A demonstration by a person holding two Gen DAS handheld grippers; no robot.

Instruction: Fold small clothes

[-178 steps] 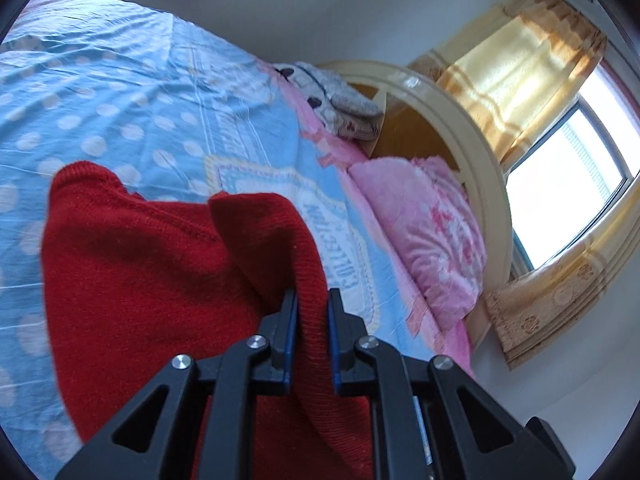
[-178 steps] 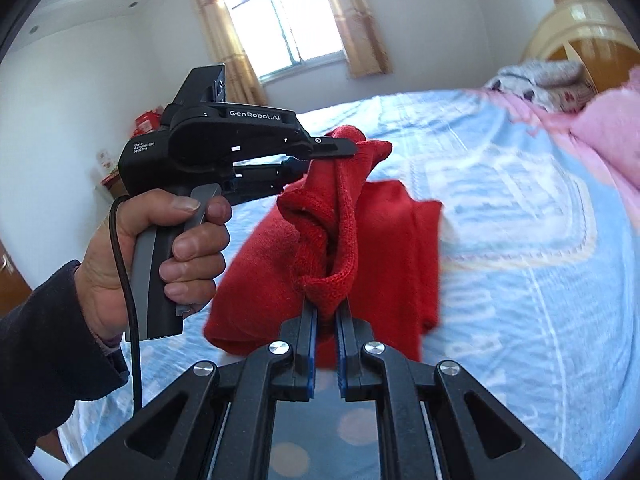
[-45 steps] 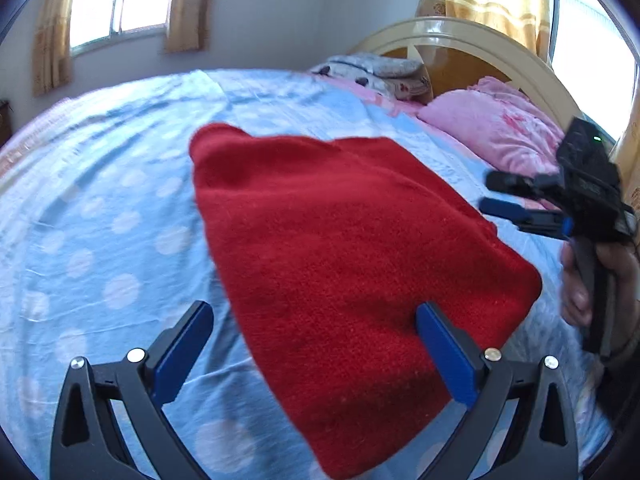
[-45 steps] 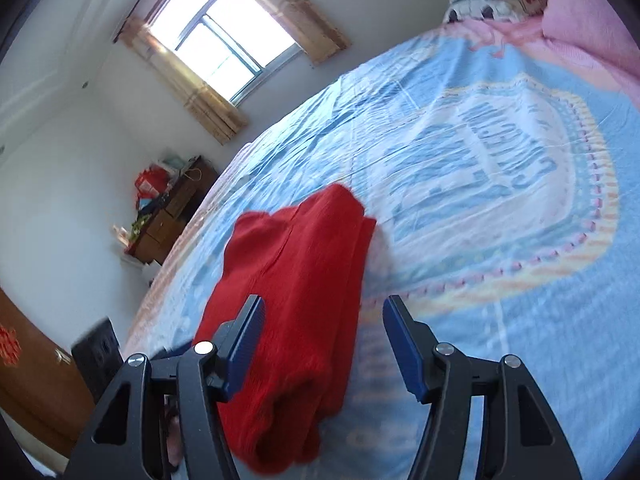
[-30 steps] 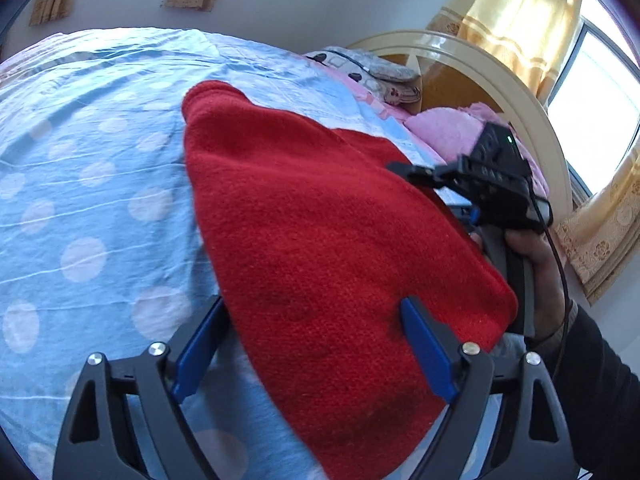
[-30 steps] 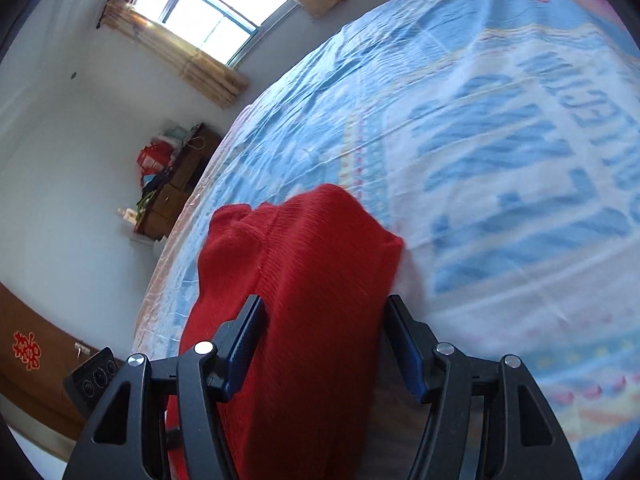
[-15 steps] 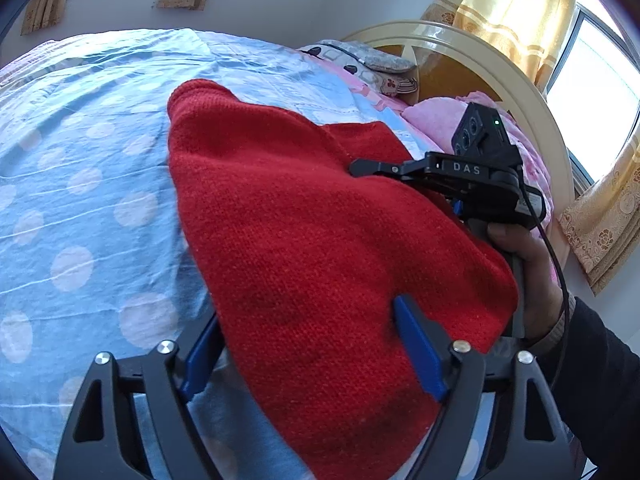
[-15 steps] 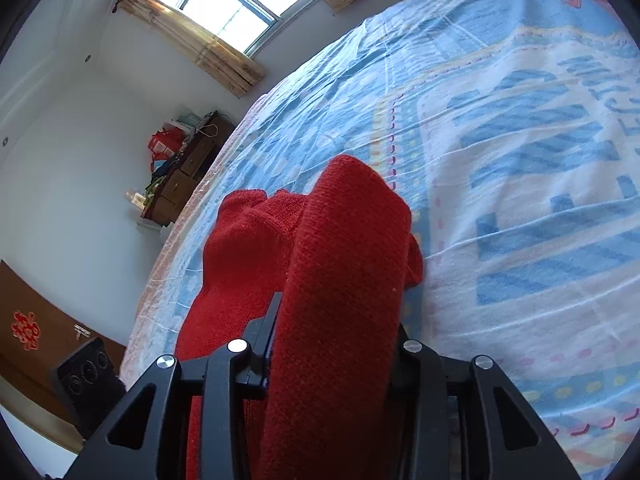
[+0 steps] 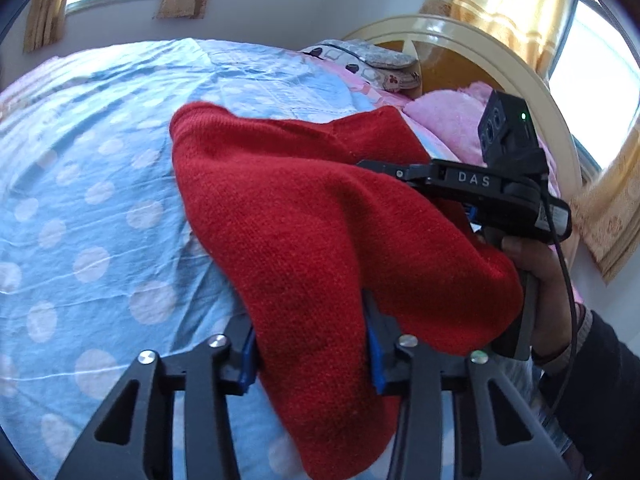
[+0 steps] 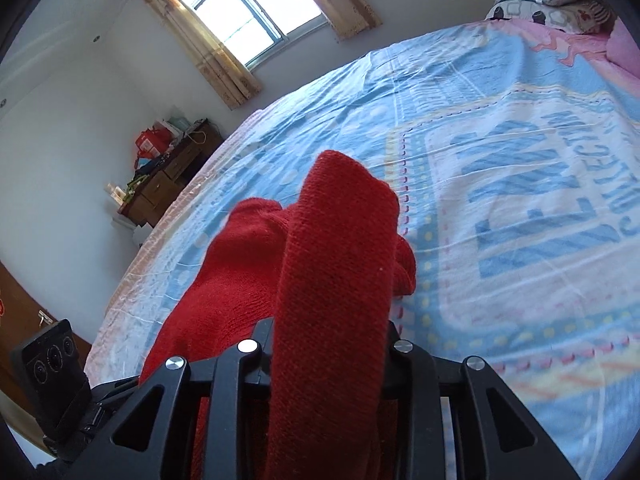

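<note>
A red knitted sweater (image 9: 304,216) lies folded on the blue bed sheet (image 9: 80,208). My left gripper (image 9: 310,354) is shut on a thick fold at its near edge; the cloth bulges between the blue pads. My right gripper (image 10: 330,344) is shut on another thick fold of the sweater (image 10: 332,280), which rises in front of the camera. In the left wrist view the right gripper (image 9: 384,170) comes in from the right, held by a hand, with its fingers buried in the sweater's far right side.
The bed sheet (image 10: 520,200) has a large printed panel. Pink pillows (image 9: 448,120) and a grey patterned pillow (image 9: 368,60) lie against the cream headboard (image 9: 500,64). A wooden dresser (image 10: 168,176) stands by the wall under a window.
Both grippers have closed from wide open onto folds of the sweater. The gripped edges have been lifted off the sheet and bunched up.
</note>
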